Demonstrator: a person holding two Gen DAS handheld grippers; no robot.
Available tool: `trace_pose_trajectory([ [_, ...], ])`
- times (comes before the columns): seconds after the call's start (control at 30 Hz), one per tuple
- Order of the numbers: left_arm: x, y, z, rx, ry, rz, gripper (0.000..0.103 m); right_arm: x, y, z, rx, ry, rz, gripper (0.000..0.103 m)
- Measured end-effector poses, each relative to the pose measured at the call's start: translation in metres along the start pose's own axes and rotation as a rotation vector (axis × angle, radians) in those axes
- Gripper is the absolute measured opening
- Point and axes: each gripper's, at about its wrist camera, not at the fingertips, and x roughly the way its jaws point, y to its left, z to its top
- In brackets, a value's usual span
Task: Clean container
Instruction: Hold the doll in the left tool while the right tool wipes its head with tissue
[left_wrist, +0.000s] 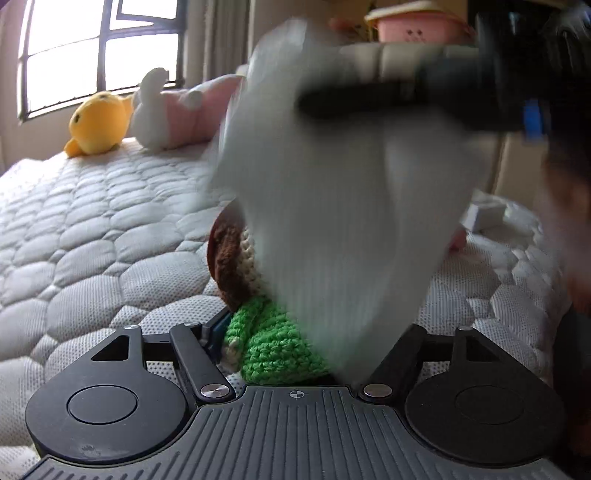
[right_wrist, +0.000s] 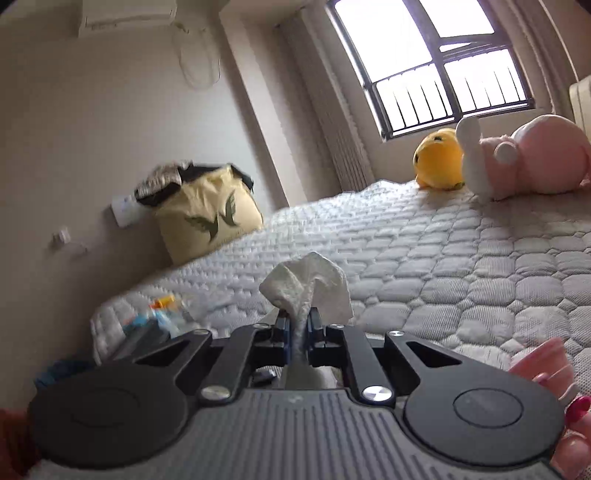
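**Ana:** Left wrist view first, biggest thing down. The quilted mattress fills the background. In front of it, a white tissue smears across most of the frame in motion blur. Below that sits the crocheted container, in green, cream and brown. The left gripper has its jaws set wide with the crochet filling the gap, so I judge it to be clamped on it, though the tissue hides the right-hand side.

**Ben:** And the right gripper is pinched tight on that tissue, which bunches out past its tips.

**Ana:** So the risks. The main one is the soft yarn giving way under a wiping stroke and squirming out of the left jaws onto the bed. After that, thin tissue dragged over rough stitches could snag and tear, leaving shreds in the yarn. The smallest is that the blur suggests a fast pass, and the tissue blocks the left camera, so a stroke could miss.

**Ben:** Any writing?

**Ana:** None I can read. The yellow bag carries a dark bird-like motif, and the pink tub has a small printed face. Neither has lettering.
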Motion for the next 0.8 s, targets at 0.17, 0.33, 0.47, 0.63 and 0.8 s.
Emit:
trace_pose_trajectory([
  [0.17,-0.005,0.002,-0.007,-0.016,-0.038,0.01,0.084,0.012,0.01,-0.032,-0.088,0.089,-0.062,0.01],
  [0.33,-0.005,-0.004,-0.004,0.024,-0.037,0.031,0.088,-0.003,0.001,-0.036,-0.081,0.131,-0.127,0.01],
  [0.47,-0.006,0.001,-0.005,-0.007,-0.048,0.029,0.09,-0.012,-0.006,-0.038,-0.098,0.161,-0.224,0.011],
  [0.63,-0.008,0.003,-0.004,-0.022,-0.05,0.027,0.092,-0.02,-0.012,-0.032,-0.057,0.115,-0.257,0.011],
  [0.8,-0.007,0.004,-0.004,-0.027,-0.05,0.029,0.093,-0.019,-0.005,-0.007,0.098,0.045,0.003,0.011],
])
